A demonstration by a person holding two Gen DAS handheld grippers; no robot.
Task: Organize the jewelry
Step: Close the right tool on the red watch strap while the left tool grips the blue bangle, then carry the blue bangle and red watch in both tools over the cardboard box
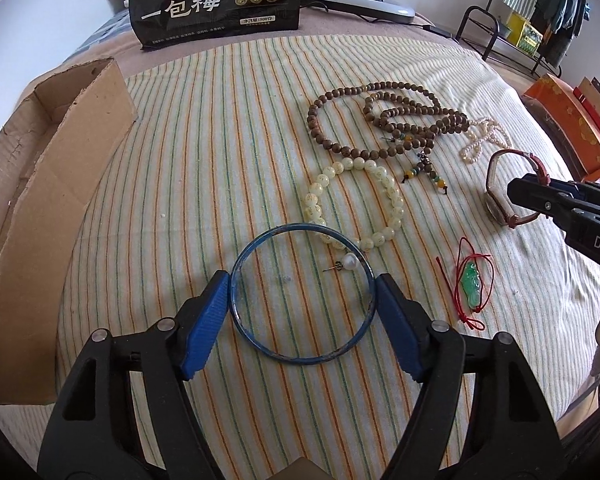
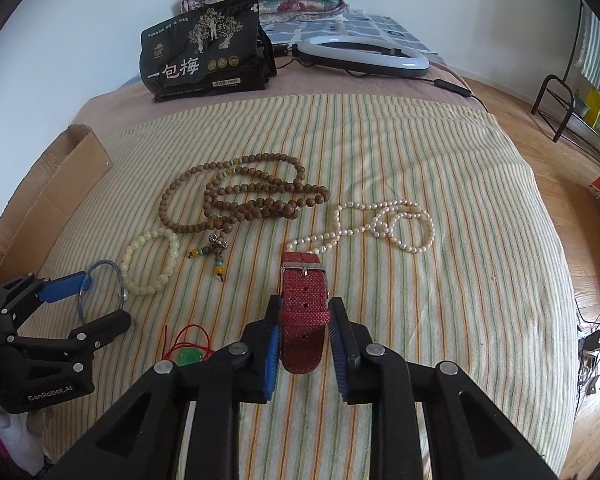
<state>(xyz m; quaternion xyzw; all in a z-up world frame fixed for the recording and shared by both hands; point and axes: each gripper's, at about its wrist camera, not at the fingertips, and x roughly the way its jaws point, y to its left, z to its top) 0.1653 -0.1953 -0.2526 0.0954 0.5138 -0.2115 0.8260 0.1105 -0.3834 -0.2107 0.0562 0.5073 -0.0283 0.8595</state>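
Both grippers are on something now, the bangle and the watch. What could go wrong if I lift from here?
The pearl earring lies inside the blue bangle, at its rim, so lifting or dragging with the left gripper may flick it away. The bangle is gripped across its width and could pop out sideways. The right gripper pinches only the red watch strap, so the watch may swing or slip.

I'm seeing my left gripper (image 1: 302, 280) and right gripper (image 2: 303, 322) showing black frames, silver rivets, ribbed blue fingers (image 1: 203, 324); white lettering is marking both bodies.

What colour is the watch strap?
Red, a woven red watch strap, clearest in the right wrist view.
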